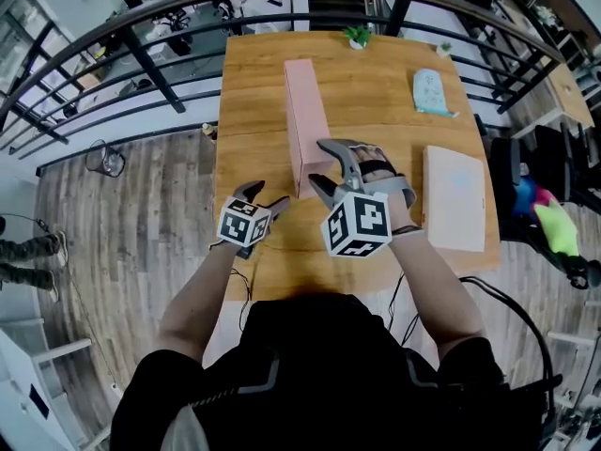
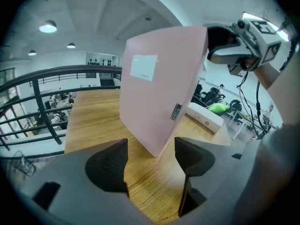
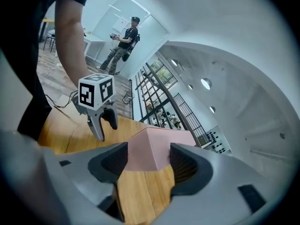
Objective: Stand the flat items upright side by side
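Note:
A large flat pink box [image 1: 305, 125] stands upright on its long edge at the middle of the wooden table [image 1: 254, 92]. My right gripper [image 1: 321, 164] is at its near end, and in the right gripper view the box [image 3: 154, 135] fills the gap between the pads of the gripper [image 3: 148, 150], so it is shut on it. The left gripper [image 1: 265, 197] hovers just left of the box's near end, open with nothing in it. In the left gripper view the box [image 2: 159, 93] rises ahead of the left gripper [image 2: 150, 146]. A white flat box [image 1: 454, 195] lies flat at the right.
A pale blue flat item [image 1: 429, 90] lies at the table's far right, and a small green plant [image 1: 357, 36] sits at the far edge. A black railing [image 1: 141, 64] curves round the table's back and left. A person [image 3: 123, 41] stands far off on the floor.

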The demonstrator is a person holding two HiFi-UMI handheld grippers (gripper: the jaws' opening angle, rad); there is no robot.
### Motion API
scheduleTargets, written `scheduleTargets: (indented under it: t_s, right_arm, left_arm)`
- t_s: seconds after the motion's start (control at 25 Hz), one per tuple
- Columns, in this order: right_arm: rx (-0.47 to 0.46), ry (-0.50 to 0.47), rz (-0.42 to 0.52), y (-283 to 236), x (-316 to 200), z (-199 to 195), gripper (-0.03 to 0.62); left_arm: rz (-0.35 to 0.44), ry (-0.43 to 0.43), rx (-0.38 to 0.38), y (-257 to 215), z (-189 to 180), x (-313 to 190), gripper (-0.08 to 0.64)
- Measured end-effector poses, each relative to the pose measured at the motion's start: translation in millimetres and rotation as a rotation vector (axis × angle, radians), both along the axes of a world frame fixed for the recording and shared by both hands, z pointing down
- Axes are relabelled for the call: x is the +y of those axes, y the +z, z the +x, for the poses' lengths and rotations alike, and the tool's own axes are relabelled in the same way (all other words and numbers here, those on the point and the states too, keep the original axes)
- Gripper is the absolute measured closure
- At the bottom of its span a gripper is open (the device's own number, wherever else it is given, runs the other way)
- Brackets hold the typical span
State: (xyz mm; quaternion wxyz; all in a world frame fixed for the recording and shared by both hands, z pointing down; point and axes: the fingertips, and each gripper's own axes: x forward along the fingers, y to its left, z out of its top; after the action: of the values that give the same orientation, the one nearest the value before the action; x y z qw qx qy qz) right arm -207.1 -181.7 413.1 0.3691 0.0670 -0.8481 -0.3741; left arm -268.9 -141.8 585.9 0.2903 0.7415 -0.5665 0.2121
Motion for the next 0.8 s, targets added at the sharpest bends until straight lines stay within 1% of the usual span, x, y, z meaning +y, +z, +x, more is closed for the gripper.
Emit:
scheduleTargets:
  t_s: [0.2,0.28,0.48,0.56,0.64,0.8]
  right_arm:
    - [0.002,-0.006,0.005,1,2,-2,0.287]
    - [0.006,-0.01,0.006,3,3,-3,0.266]
    - [-0.025,0.001,-0.022,1,3,-4,0.264]
    - [-0.071,0.025,-0.077,-4,3,-7,0.258]
    - [-0.153,0.073,-0.159,-11,1,-8,0.238]
    - [-0.292,0.223,-0.311,-14,-4,2,0.222]
  left_arm:
    - [0.09,-0.053,0.007,-40,-15,14,0.23]
    - [0.123,-0.079,0.014,-56,-21,18,0.231]
    - [0.224,-0.161,0.039,-99,-40,30,0.232]
    - [0.265,-0.2,0.052,-115,-49,35,0.233]
    - [0.285,-0.237,0.045,-125,-58,42,0.233]
    - [0.294,-0.263,0.036,-135,-67,53,0.233]
